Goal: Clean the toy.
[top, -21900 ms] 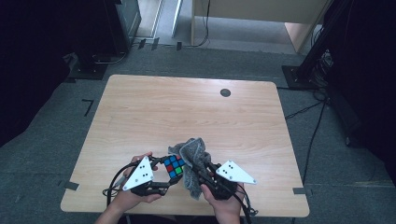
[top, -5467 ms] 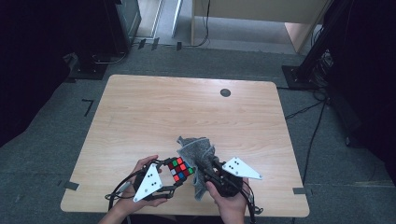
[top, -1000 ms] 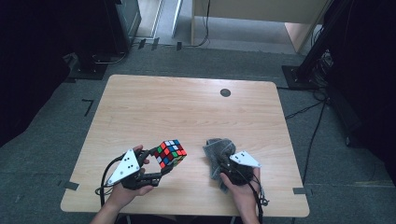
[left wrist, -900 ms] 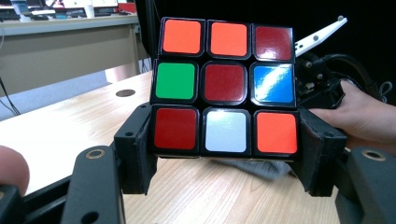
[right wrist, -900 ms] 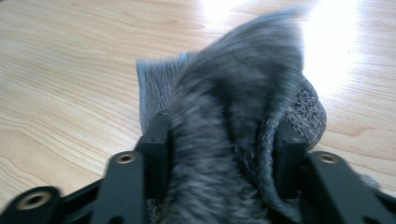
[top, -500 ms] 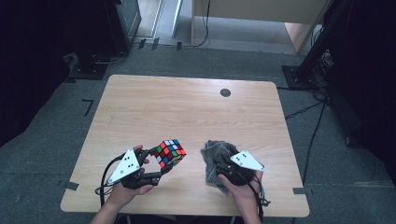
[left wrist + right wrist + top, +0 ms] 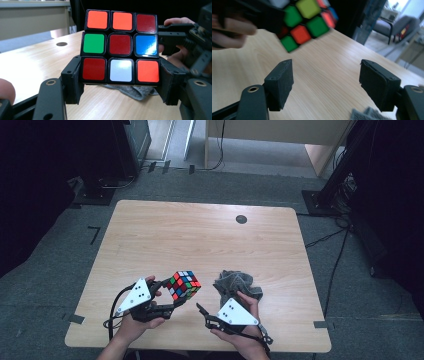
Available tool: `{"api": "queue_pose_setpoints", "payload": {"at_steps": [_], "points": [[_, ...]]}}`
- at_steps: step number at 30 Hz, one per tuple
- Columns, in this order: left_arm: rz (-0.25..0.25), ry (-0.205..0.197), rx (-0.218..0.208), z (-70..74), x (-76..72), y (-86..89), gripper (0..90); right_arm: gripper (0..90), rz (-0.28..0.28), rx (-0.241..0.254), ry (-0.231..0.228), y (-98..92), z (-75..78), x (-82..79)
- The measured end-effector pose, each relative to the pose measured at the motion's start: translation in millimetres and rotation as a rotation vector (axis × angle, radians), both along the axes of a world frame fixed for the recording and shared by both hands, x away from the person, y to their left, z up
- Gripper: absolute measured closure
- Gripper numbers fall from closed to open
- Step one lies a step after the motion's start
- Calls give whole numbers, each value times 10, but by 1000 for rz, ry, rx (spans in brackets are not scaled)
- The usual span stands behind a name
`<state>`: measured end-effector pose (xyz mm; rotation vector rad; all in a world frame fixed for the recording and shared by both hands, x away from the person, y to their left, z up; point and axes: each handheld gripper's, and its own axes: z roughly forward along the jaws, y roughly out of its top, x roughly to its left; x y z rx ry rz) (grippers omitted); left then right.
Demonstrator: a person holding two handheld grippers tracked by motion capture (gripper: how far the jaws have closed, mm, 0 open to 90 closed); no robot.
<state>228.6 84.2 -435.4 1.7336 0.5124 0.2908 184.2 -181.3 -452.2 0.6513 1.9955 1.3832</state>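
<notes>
Cube [image 7: 120, 47] clamped in left gripper [image 7: 120, 83], above table [image 7: 210, 240]

Right gripper [image 7: 201, 310] off the cloth [image 7: 235, 284], jaws just opened with nothing between them, swung left toward the cube [image 7: 183, 285], cloth dropped in a heap on the table [image 7: 210, 240], no longer against the cube

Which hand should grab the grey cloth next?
Probably the right tool: it is open and empty beside the grey cloth, while the left tool is shut on the puzzle cube.
</notes>
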Motion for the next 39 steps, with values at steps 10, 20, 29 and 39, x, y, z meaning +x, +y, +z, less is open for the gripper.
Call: {"api": "queue_pose_setpoints", "payload": {"at_steps": [10, 20, 29, 39], "points": [[-84, 147, 30, -30, 48, -132, 339, 250, 42, -82, -158, 176, -69, -98], [-120, 245, 38, -37, 78, -189, 339, 332, 0, -184, -263, 241, -105, -164], [-162, 315, -20, -40, 141, -150, 303, 340, -13, -201, -245, 256, -91, -184], [-146, 235, -33, 57, 115, -44, 181, 341, -34, -182, -157, 194, -124, -109]]}}
